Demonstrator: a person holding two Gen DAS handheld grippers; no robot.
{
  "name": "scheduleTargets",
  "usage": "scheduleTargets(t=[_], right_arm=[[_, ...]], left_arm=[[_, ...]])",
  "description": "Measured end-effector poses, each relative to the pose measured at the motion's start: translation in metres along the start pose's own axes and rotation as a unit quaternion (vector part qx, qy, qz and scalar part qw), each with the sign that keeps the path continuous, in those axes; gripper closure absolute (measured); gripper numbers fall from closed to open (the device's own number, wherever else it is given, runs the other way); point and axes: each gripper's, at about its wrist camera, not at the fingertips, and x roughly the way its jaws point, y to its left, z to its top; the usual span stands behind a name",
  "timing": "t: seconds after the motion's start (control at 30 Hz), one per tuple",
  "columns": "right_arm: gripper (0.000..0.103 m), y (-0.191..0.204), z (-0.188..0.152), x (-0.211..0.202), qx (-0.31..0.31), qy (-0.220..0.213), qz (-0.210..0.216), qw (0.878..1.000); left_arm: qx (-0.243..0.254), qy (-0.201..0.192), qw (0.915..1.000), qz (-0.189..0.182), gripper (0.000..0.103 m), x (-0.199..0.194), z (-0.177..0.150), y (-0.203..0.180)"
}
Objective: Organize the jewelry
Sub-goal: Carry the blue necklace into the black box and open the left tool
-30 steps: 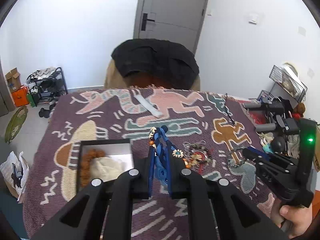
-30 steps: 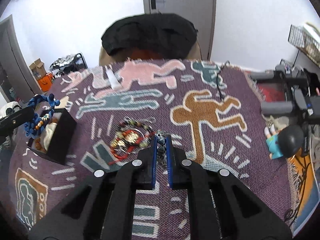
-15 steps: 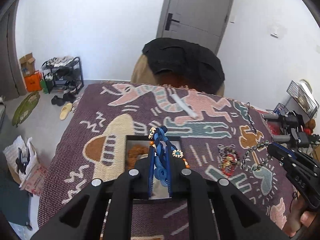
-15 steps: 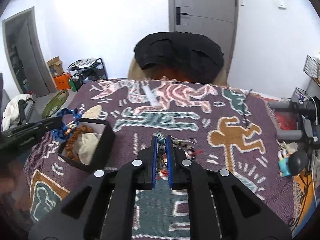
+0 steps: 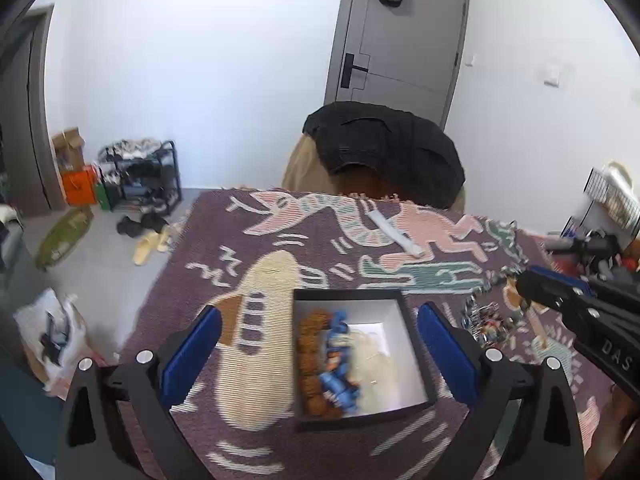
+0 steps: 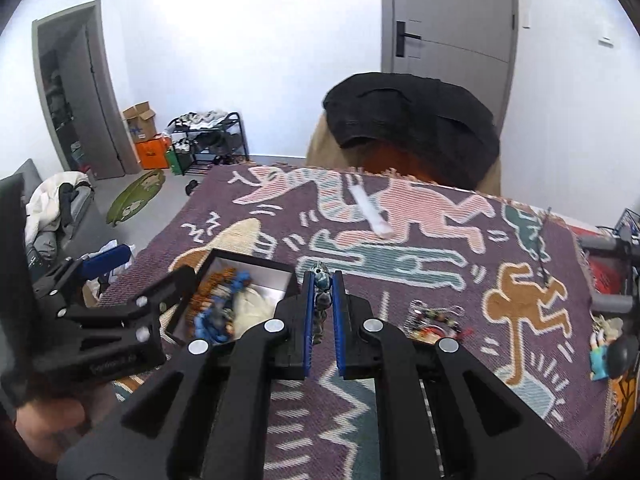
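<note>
Left gripper (image 5: 318, 354) jaws just opened over black box (image 5: 416, 360), right gripper (image 6: 322, 316) pinching beaded strand (image 6: 321, 280), clear only from right wrist.

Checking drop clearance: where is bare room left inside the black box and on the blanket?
In the black box, only the white floor toward its far right corner is bare; brown beads, blue bracelet and cream cloth fill the rest. The patterned blanket left of it is free; the jewelry pile crowds the right.

Read "DAS" in pale capitals on the black body of the right gripper (image 5: 524, 286), to the right of the open black box (image 5: 362, 414). Faint script on the left gripper (image 6: 138, 268) body, beside that box, too blurred to read.
</note>
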Motion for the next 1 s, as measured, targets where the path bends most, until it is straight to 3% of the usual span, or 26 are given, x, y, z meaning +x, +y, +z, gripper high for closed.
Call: scheduleTargets(t=[0.3,0.67,0.7,0.77,0.8,0.83,1.0], right_arm=[[0.093,0.037,0.007,0.023,-0.013,0.008,0.029,0.999],[0.092,0.059,0.009,0.047,-0.02,0.016,0.033,0.999],[0.085,0.059,0.008,0.05,-0.022,0.02,0.032,0.999],[0.058,0.058,0.006,0.051,-0.026,0.022,0.02,0.999],[0.032,0.056,0.004,0.049,-0.024,0.017,0.019,0.999],[0.015,0.054,0.003,0.046,-0.022,0.012,0.018,1.0],[0.014,0.036,-0.009,0.022,-0.019,-0.019,-0.002,1.0]], left_arm=[[-0.007,-0.021,0.9986,0.048,0.008,-0.022,-0.008,0.037],[-0.029,-0.024,0.9966,0.073,0.008,-0.039,-0.024,0.073],[-0.03,-0.024,0.9964,0.075,0.008,-0.04,-0.025,0.074],[-0.027,-0.027,0.9962,0.078,0.008,-0.044,-0.027,0.073],[-0.024,-0.029,0.996,0.081,0.008,-0.045,-0.027,0.072],[-0.021,-0.031,0.9957,0.084,0.008,-0.046,-0.027,0.071],[-0.013,-0.041,0.9949,0.091,0.008,-0.051,-0.028,0.061]])
